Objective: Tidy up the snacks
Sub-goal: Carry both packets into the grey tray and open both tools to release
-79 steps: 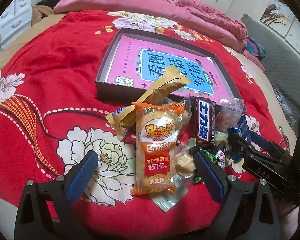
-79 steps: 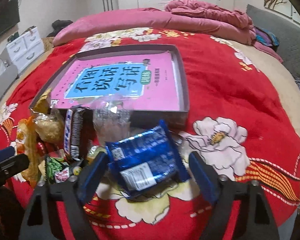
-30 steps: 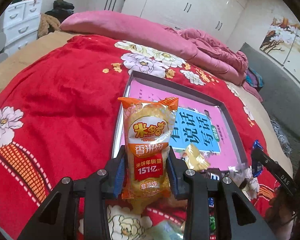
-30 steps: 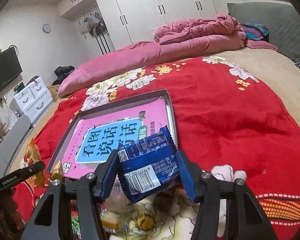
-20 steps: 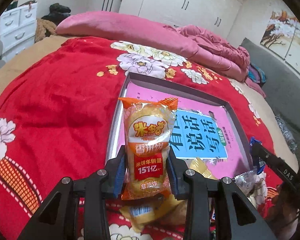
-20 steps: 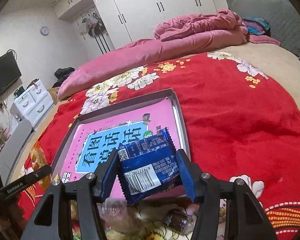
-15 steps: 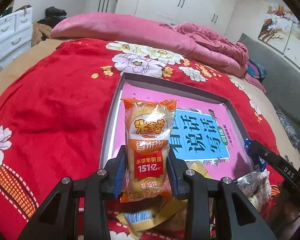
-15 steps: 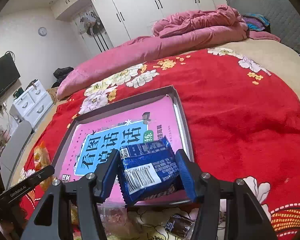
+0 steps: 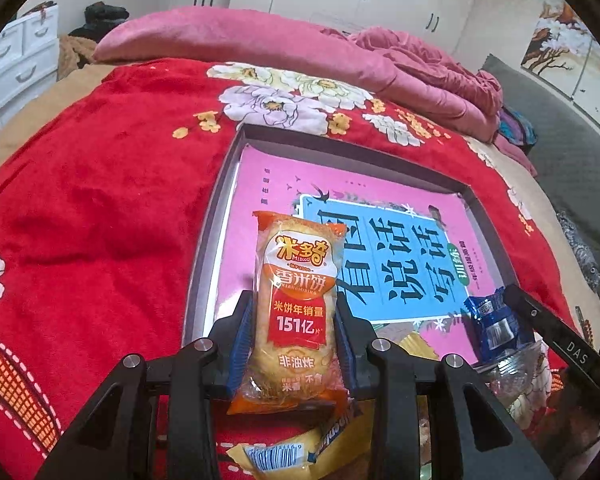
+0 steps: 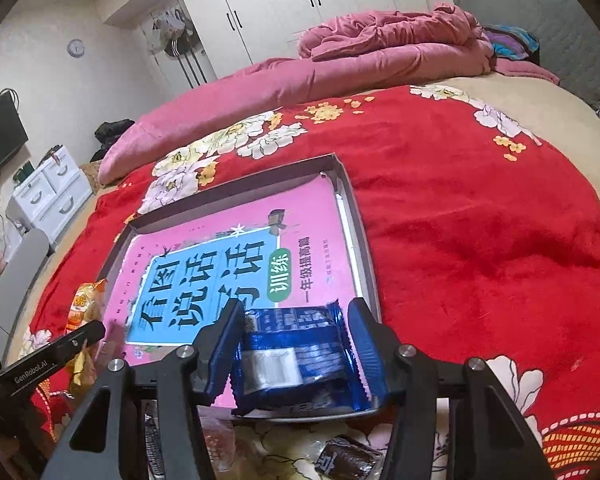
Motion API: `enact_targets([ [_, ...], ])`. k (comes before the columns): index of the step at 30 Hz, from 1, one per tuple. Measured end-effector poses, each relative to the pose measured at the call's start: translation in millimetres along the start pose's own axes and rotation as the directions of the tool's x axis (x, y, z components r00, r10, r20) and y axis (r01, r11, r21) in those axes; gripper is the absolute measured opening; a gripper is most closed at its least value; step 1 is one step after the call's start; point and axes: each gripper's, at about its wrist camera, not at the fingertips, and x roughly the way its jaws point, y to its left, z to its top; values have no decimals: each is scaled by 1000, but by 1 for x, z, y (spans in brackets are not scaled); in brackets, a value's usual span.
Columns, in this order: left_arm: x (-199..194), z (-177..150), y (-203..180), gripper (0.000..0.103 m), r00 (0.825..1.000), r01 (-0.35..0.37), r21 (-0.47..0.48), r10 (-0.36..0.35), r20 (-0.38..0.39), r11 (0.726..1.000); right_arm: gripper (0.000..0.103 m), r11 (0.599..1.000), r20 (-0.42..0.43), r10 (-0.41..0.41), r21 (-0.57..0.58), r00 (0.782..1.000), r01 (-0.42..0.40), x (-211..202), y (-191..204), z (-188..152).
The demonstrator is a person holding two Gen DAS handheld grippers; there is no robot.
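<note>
Over tray point(image 9: 216, 216): left hand-held gripper point(image 9: 296, 344) clamps rice-cracker pack point(image 9: 296, 304); right hand-held gripper point(image 10: 296, 344) clamps blue packet point(image 10: 296, 360)

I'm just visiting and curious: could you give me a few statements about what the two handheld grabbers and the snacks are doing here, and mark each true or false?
1. The left gripper holds an orange rice cracker pack between its jaws. True.
2. The right gripper is empty. False: its jaws sit on either side of a blue snack packet.
3. The shallow box on the red blanket contains a pink book. True.
4. The box is already full of snacks. False: only the book lies inside it.
5. A dark wrapped candy lies outside the box. True.
</note>
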Motion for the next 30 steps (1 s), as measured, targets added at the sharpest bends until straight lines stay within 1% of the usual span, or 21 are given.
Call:
enact_targets([
  [7, 4, 0, 2, 41, 1000, 8, -7, -8, -20, 1000, 54, 1000, 2, -1, -4, 1000, 1, -3, -3, 0],
  [13, 5, -1, 2, 41, 999, 18, -12, -18, -30, 1000, 55, 1000, 22, 8, 3, 1000, -8, -10, -6, 1],
  [18, 8, 0, 4, 43, 999, 21, -20, -21, -40, 1000, 54, 1000, 18, 1, -29, 1000, -1, -13, -3, -1],
  [22, 8, 0, 4, 44, 999, 24, -20, -25, -39, 1000, 55, 999, 22, -1, -40, 1000, 2, -13, -1, -1],
  [24, 8, 0, 4, 46, 999, 20, -20, -21, -37, 1000, 55, 999, 21, 0, -38, 1000, 1, -13, -1, -1],
  [30, 3, 3, 9, 48, 1000, 12, -29, -12, -11, 1000, 55, 999, 20, -5, -37, 1000, 6, -15, 0, -1],
])
